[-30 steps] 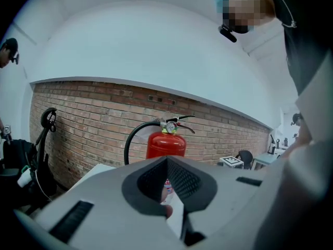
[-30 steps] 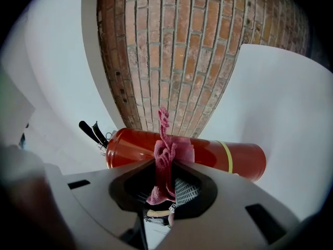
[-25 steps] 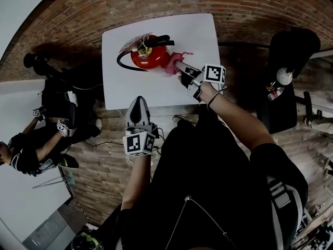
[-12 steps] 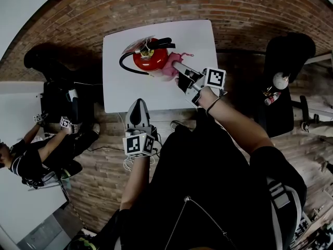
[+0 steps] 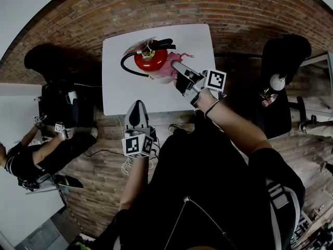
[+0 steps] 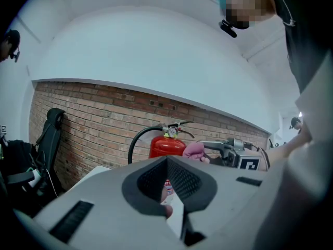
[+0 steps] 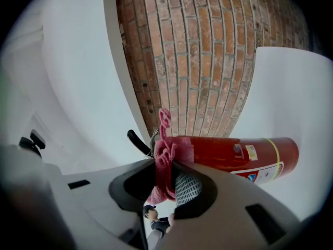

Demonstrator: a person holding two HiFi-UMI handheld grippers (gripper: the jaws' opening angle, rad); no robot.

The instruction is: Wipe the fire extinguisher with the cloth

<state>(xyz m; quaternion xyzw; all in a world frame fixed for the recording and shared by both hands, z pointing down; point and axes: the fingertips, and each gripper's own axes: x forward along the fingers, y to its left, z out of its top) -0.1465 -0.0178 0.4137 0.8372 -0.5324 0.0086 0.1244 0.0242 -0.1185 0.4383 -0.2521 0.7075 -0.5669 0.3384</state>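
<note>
Table (image 5: 119,87): right gripper (image 7: 167,166) clamps cloth (image 7: 165,149); fire extinguisher (image 7: 223,151) labels (image 7: 252,152) unreadable.

One fire extinguisher (image 5: 151,59), one cloth (image 5: 169,70), one table (image 5: 193,39); two hand-held grippers: left hand-held gripper (image 5: 138,104), right hand-held gripper (image 5: 175,66).

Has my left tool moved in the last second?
No; the left tool still hovers over the white table's near edge, as before.

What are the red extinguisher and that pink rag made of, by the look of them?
The fire extinguisher looks like painted metal: a smooth, glossy red shell with printed labels. The cloth seems to be a soft textile, perhaps terry: fuzzy surface, limp crumpled folds.
</note>
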